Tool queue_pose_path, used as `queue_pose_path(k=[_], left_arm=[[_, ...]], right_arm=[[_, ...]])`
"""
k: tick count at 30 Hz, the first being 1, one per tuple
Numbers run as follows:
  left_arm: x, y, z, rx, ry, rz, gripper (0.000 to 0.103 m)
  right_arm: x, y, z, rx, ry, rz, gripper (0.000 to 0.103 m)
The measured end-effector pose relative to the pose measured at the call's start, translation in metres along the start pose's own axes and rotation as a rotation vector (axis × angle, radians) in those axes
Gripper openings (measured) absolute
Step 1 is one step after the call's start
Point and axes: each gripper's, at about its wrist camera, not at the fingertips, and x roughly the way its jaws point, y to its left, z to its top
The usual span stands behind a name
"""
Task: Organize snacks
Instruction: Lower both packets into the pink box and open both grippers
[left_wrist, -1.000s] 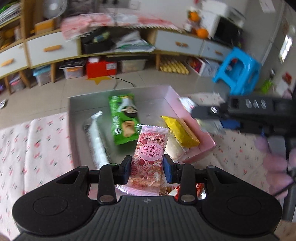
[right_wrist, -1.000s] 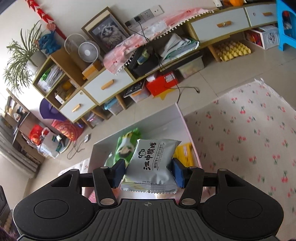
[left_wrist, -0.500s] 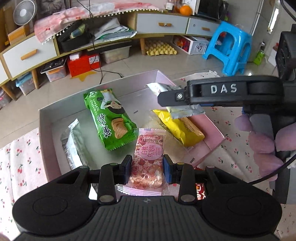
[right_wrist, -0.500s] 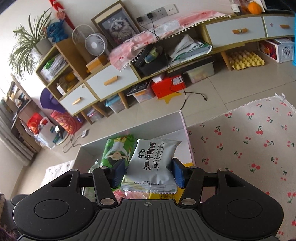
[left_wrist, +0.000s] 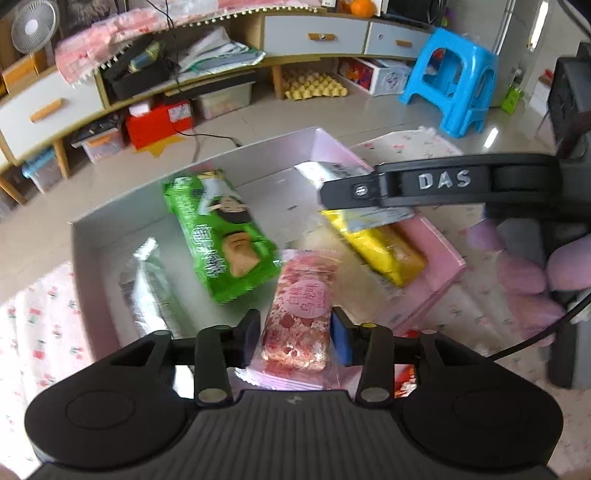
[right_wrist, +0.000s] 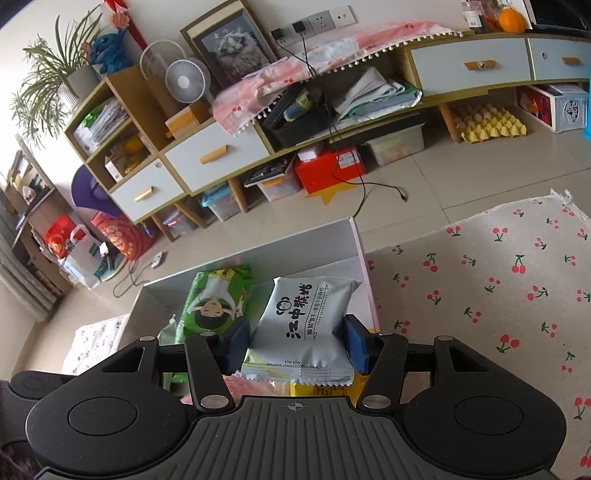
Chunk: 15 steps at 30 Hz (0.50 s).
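Note:
My left gripper (left_wrist: 297, 338) is shut on a pink snack bar (left_wrist: 301, 321) and holds it over the near edge of a pink-sided box (left_wrist: 439, 258). In the box lie a green snack pack (left_wrist: 221, 236), a silver pack (left_wrist: 147, 291) and a yellow pack (left_wrist: 376, 251). My right gripper (right_wrist: 295, 345) is shut on a silver-grey cookie packet (right_wrist: 306, 325) and holds it above the same box (right_wrist: 258, 254). From the left wrist view the right gripper (left_wrist: 406, 186) reaches in from the right over the yellow pack.
The box stands on a cherry-print cloth (right_wrist: 498, 280) on the table. Beyond are a tiled floor, low cabinets with drawers (right_wrist: 465, 66), a blue stool (left_wrist: 454, 77) and a red box (right_wrist: 328, 170). A red wrapper (left_wrist: 406, 380) lies by the left gripper.
Both grippers have moved a little further over the box with their packets. The left view has shifted and blurred as the pink bar went forward.

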Motion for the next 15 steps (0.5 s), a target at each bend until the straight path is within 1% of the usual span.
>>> queue_pose_path(k=[4,6,7,9,11,13,15], left_arm=[[0.000,-0.003,-0.002,0.026,-0.005,0.023,0.047],[0.001,-0.006,-0.003,0.057,-0.004,0.054,0.055],[0.002,-0.008,-0.004,0.073,0.004,0.072,0.056],[0.004,-0.009,-0.007,0.095,0.014,0.098,0.057],[0.001,-0.007,-0.008,0.083,0.002,0.101,0.057],[-0.002,-0.007,-0.008,0.074,-0.005,0.099,0.058],[-0.006,-0.008,-0.008,0.073,-0.015,0.105,0.065]], right_arm=[[0.000,-0.001,0.000,0.008,-0.002,0.000,0.056],[0.000,0.000,0.000,0.006,-0.001,0.000,0.056],[0.000,-0.001,0.001,0.007,0.000,0.002,0.056],[0.000,-0.001,0.001,0.006,0.005,0.005,0.060],[-0.002,0.000,0.002,0.008,0.003,0.010,0.068],[-0.004,0.000,0.004,0.021,0.001,0.022,0.070],[-0.008,0.001,0.005,0.034,0.000,0.027,0.074]])
